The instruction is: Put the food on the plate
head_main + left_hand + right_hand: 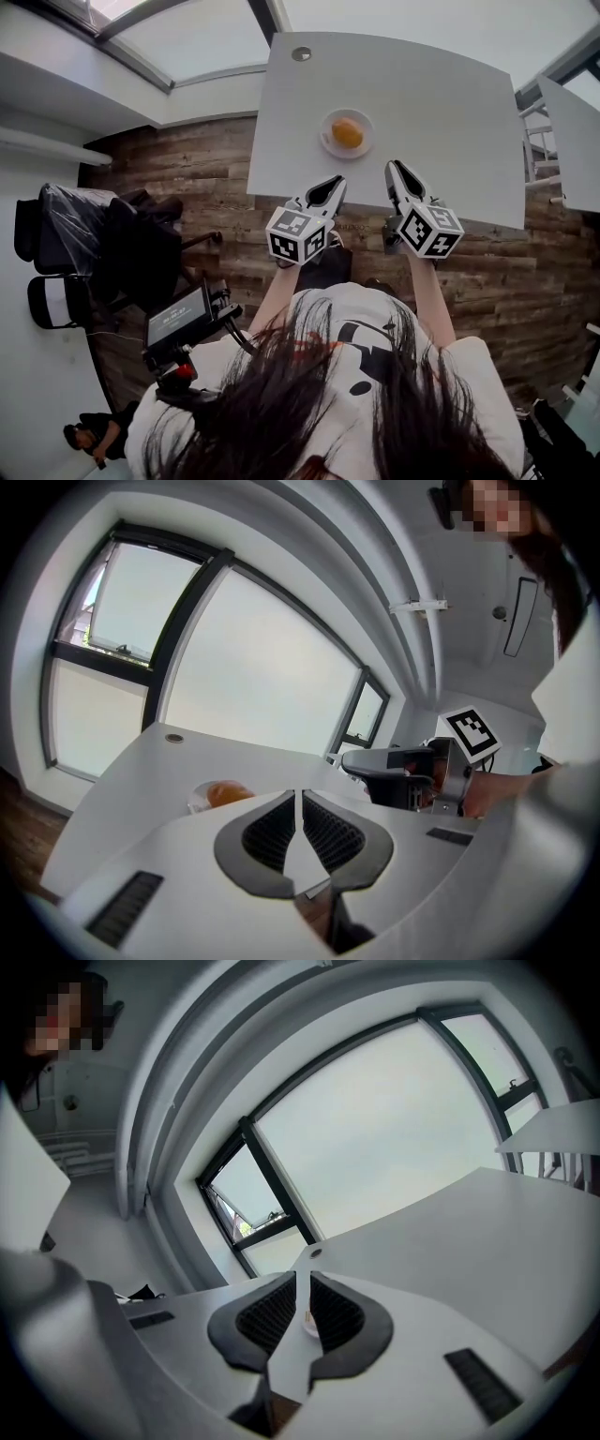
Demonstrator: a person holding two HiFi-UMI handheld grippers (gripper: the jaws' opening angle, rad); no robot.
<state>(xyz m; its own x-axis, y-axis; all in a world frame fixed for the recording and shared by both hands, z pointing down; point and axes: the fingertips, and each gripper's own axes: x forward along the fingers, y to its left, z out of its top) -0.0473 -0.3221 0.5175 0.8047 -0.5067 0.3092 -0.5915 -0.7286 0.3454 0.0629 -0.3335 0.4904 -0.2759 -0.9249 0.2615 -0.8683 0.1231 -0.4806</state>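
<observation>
An orange piece of food lies on a small white plate near the middle of the white table. Both grippers hover side by side at the table's near edge, short of the plate. My left gripper is shut and empty; its view shows the food on the plate ahead to the left, and the right gripper to its right. My right gripper is shut with nothing in it; a sliver of the plate shows between its jaws.
A round hole sits at the table's far edge. A second white table stands to the right. Black chairs stand on the wooden floor at the left, and a small monitor rig hangs near the person's shoulder.
</observation>
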